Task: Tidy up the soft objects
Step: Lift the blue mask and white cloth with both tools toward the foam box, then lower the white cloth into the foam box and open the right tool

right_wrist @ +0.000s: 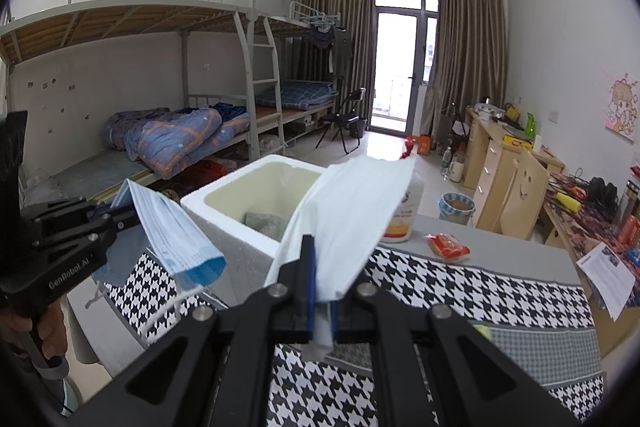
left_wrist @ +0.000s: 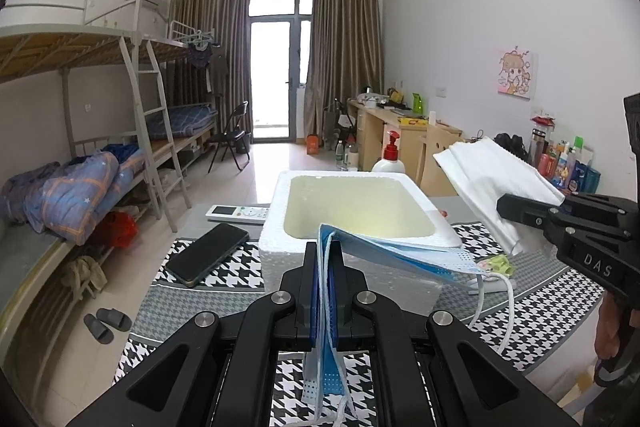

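My left hand-held gripper pinches blue masks, my right hand-held gripper a white mask; dangling loops could snag the foam box rim below.

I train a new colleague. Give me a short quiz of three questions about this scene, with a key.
1. True or false: the left gripper holds the white cloth.
2. What lies inside the foam box? A: a phone; B: a grey soft item; C: nothing.
3. Which object lies on the table left of the foam box, near the remote?

Key: 1 false, it holds the blue masks; the right gripper holds the cloth. 2 B. 3 the black phone.
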`<state>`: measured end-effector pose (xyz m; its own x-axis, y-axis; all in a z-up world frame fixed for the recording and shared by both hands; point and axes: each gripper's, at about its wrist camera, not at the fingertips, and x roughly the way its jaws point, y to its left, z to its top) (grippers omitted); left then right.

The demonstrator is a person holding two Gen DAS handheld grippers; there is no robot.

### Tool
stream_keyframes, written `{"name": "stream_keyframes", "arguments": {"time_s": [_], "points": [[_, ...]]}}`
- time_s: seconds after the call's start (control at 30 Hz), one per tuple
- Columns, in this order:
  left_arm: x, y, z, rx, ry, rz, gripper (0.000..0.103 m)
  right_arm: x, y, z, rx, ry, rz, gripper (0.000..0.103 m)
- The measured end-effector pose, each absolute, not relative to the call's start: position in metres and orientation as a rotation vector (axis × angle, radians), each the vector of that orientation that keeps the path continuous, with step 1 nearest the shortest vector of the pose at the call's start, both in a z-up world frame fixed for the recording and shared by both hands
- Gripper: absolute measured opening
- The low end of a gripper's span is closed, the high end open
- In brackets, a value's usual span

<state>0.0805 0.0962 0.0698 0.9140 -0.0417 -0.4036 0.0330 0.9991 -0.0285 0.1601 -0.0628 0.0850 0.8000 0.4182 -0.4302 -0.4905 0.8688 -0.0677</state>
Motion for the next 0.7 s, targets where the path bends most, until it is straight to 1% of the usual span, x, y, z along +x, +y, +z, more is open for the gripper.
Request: {"name": "stream_keyframes", "arguments": {"time_s": [0.7], "points": [[0.103,0.119,0.056,-0.054,0.446,0.000,0.004,0.216,-0.016,0.083,-0.188,0.509,0.572,0.008]]}}
